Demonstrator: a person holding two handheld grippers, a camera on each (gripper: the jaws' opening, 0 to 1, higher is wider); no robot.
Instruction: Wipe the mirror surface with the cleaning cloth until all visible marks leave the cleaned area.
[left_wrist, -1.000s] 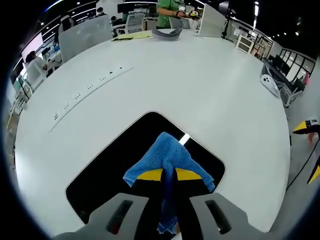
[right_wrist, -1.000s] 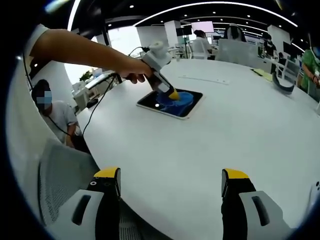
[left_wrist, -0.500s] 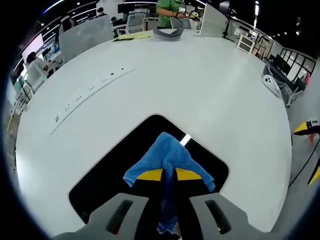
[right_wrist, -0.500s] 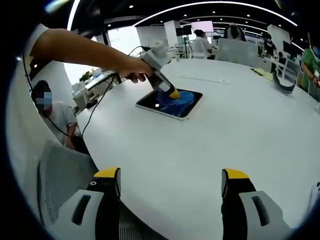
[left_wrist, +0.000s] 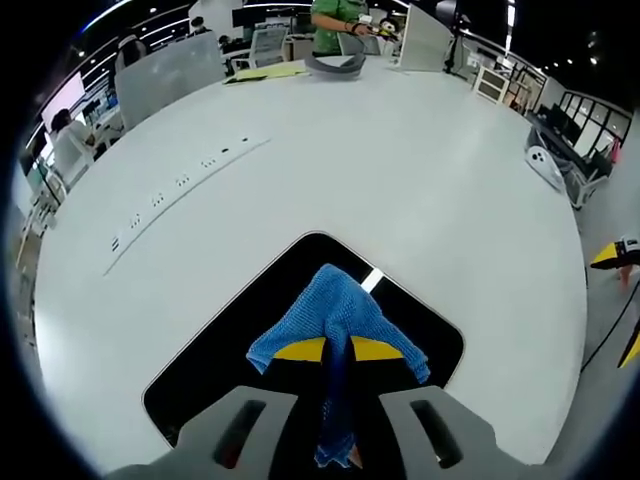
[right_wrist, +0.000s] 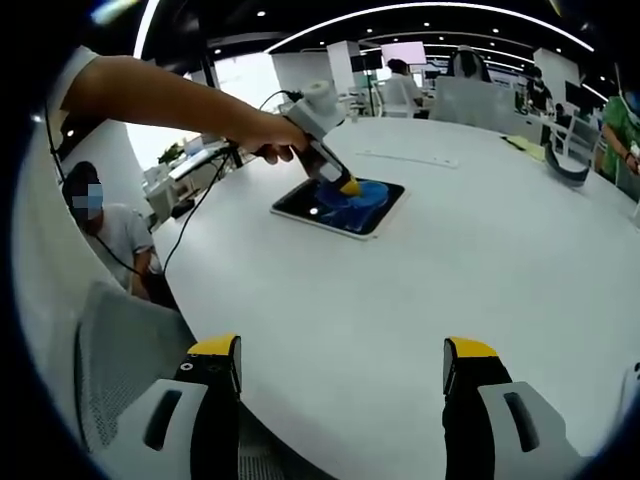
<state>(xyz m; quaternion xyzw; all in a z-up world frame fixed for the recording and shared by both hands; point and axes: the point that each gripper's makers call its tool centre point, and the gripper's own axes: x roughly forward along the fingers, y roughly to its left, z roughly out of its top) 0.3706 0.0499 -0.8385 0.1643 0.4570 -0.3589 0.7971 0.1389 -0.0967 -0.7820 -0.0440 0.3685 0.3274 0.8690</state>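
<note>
A dark rectangular mirror (left_wrist: 240, 320) with rounded corners lies flat on the white table. My left gripper (left_wrist: 338, 350) is shut on a blue cleaning cloth (left_wrist: 335, 310), which rests on the mirror's right half. In the right gripper view the same mirror (right_wrist: 325, 213) sits far across the table, with the blue cloth (right_wrist: 365, 192) on it and the left gripper (right_wrist: 348, 186) pressing down, held by a person's hand (right_wrist: 265, 135). My right gripper (right_wrist: 340, 362) stands open over the table's near edge, holding nothing.
The round white table (left_wrist: 400, 170) is wide and bare around the mirror. A strip of power sockets (left_wrist: 180, 178) runs at the left. Papers and a grey object (left_wrist: 335, 66) lie at the far edge. A seated person (right_wrist: 100, 225) and chairs stand beside the table.
The left gripper's camera has shifted slightly, so the mirror sits a little lower and to the right in its view. The cloth stays gripped. The right gripper has not moved.
</note>
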